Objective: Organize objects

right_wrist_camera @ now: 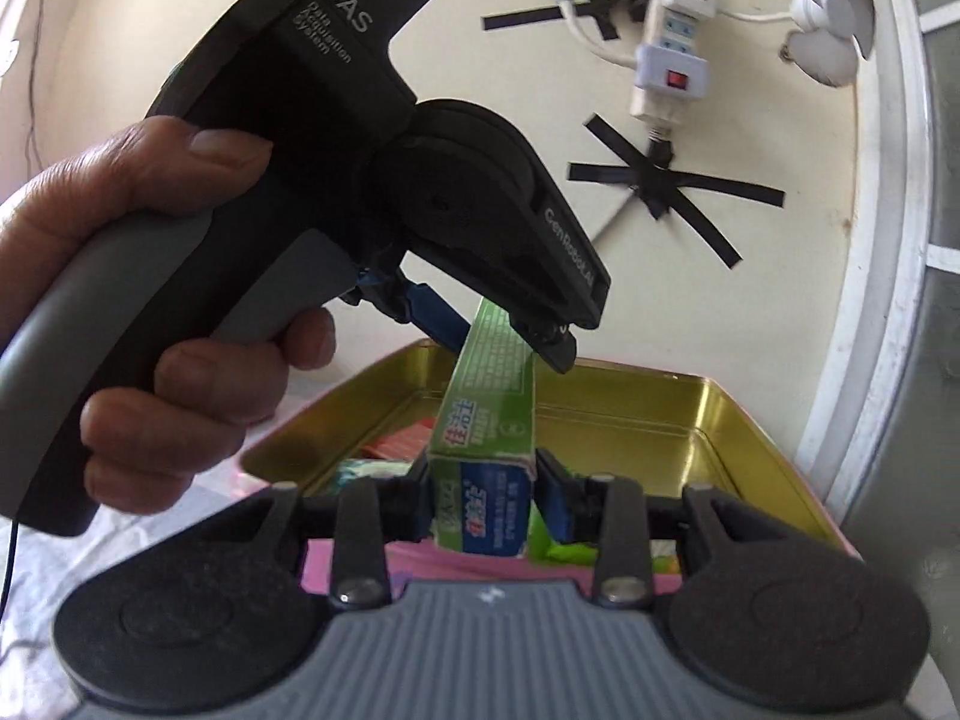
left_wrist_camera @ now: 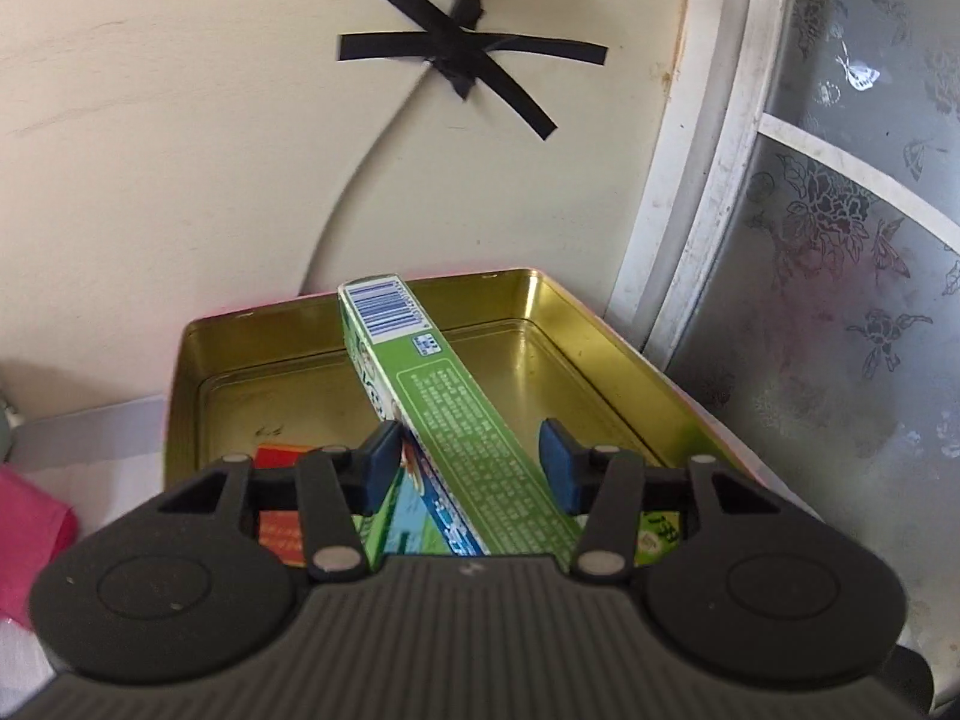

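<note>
Green toothpaste box (left_wrist_camera: 444, 414): held above open gold tin (left_wrist_camera: 252, 330), both grippers clamped on it. Right gripper (right_wrist_camera: 483, 498) pinches one end; left gripper (left_wrist_camera: 471, 462) apparently grips the other, pad contact partly hidden.

An open tin (left_wrist_camera: 528, 300) is set on the surface against the far wall (left_wrist_camera: 180, 180), with a glazed door (left_wrist_camera: 840, 240) at its right. A long carton (left_wrist_camera: 432, 396) is held slanted above the tin between the left gripper (left_wrist_camera: 474, 462) and the right gripper (right_wrist_camera: 486, 498), and smaller packets (left_wrist_camera: 279, 456) are lodged in the tin's near part. A cable (left_wrist_camera: 360, 180) is taped to the wall behind the tin, below a power strip (right_wrist_camera: 672, 48).
</note>
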The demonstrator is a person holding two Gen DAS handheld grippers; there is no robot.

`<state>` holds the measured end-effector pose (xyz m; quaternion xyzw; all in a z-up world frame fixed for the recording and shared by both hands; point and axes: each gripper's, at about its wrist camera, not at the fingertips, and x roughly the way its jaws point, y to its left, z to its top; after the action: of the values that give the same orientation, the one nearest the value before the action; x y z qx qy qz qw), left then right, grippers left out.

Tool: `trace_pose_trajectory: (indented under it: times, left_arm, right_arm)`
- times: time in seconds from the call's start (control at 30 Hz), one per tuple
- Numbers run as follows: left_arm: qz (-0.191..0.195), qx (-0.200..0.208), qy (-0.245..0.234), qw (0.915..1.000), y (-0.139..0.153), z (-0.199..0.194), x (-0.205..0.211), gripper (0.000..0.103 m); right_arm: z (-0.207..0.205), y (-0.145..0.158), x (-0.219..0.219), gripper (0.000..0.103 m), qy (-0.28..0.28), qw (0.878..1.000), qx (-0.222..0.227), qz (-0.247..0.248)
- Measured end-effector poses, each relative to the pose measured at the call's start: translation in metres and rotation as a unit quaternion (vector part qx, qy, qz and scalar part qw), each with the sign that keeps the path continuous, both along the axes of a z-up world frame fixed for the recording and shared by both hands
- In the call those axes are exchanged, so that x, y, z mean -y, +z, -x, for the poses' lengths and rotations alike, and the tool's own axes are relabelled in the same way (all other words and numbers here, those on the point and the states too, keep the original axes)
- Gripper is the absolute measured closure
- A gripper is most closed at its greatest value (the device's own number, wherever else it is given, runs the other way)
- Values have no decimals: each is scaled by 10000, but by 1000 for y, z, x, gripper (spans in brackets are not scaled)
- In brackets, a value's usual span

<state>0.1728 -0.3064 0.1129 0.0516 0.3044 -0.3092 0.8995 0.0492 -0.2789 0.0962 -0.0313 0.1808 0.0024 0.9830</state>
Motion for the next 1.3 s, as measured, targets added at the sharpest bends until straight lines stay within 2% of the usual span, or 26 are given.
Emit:
trace_pose_trajectory:
  times: [0.17, 0.23, 0.27, 0.43, 0.53, 0.63, 0.83, 1.07, 1.3]
  left_arm:
    - [-179, -21, -224, 9996, -16, -20, 47, 51]
    - [-358, 231, -141, 9990, -19, -18, 57, 50]
    - [-445, 359, -101, 9983, -20, -15, 59, 49]
    - [-535, 514, 53, 9972, -18, 0, 42, 49]
    - [-334, 417, 273, 9982, -11, 3, 15, 48]
    - [-214, 485, 548, 9971, -5, 12, -18, 43]
    - [-276, 705, 1014, 9920, -8, 35, -92, 43]
    - [-496, 677, 1755, 9809, -33, 44, -185, 42]
    - [-654, 345, 2555, 9640, -73, 42, -271, 42]
  right_arm:
    - [-32, -8, 41, 70, -458, 9987, 29, -239]
    - [-37, -14, 52, 64, -728, 9968, 117, -320]
    - [-37, -16, 57, 57, -772, 9962, 114, -375]
    - [-30, -19, 61, 57, -805, 9955, 239, -440]
    - [-29, -20, 55, 57, -773, 9958, 201, -456]
    - [-27, -19, 48, 56, -764, 9956, 171, -507]
    - [-8, -8, 27, 53, -726, 9961, 154, -479]
    - [10, 10, -10, 52, -448, 9976, 268, -461]
    - [21, 23, -83, 51, 352, 9986, 368, -164]
